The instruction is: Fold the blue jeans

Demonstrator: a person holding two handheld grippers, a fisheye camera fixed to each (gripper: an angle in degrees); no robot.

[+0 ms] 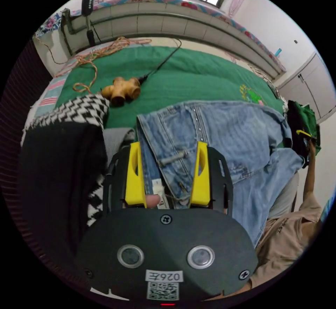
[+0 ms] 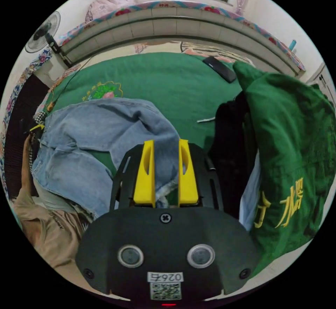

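Note:
Light blue jeans (image 1: 224, 130) lie across a green bedspread (image 1: 182, 74), waistband towards my left gripper (image 1: 168, 145). Its yellow jaws stand wide apart with the waistband and button fly lying between them, so it is open. At the far right of the left gripper view, a hand holds the other gripper (image 1: 303, 134). In the right gripper view the jeans (image 2: 98, 130) are bunched, and a leg end with a frayed hem rises into my right gripper (image 2: 166, 142). Those jaws are close together and press on the denim.
A black-and-white zigzag garment (image 1: 80, 111) lies left of the waistband. A wooden object (image 1: 120, 90) and an orange cord (image 1: 101, 51) lie further back. A green garment with yellow characters (image 2: 290, 141) and a dark one (image 2: 227, 137) are piled on the right. The person's beige clothing (image 2: 45, 225) is beside the bed.

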